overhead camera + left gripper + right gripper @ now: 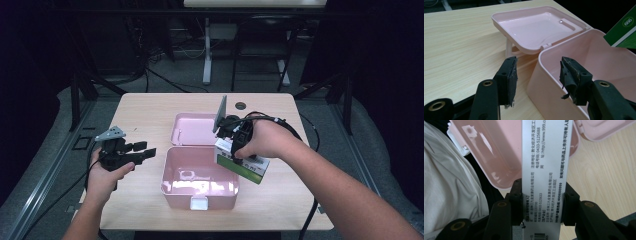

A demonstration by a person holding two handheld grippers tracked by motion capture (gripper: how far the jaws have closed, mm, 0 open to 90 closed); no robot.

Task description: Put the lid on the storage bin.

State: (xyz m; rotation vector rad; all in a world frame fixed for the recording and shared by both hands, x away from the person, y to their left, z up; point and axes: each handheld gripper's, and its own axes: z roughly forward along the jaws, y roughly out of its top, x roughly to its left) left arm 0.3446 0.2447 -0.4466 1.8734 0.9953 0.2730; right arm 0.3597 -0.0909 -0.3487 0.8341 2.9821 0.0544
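A pink plastic box (200,182) stands open in the middle of the table, its lid (192,128) folded back behind it. My right gripper (239,142) is shut on a white-and-green carton (243,164), held tilted over the box's right rim. In the right gripper view the carton's white printed side (544,170) fills the gap between the jaws, with the pink box (496,152) below. My left gripper (147,150) hovers open and empty just left of the box. In its own view the left gripper (537,75) has its jaws astride the box's near corner (549,82), and the carton's green corner (624,30) shows.
The wooden table (150,107) has a round cable hole (240,105) at the back. Bare tabletop lies left of the box and behind the lid. Cables trail from both grippers. A white desk leg (206,52) and dark frames stand on the floor beyond.
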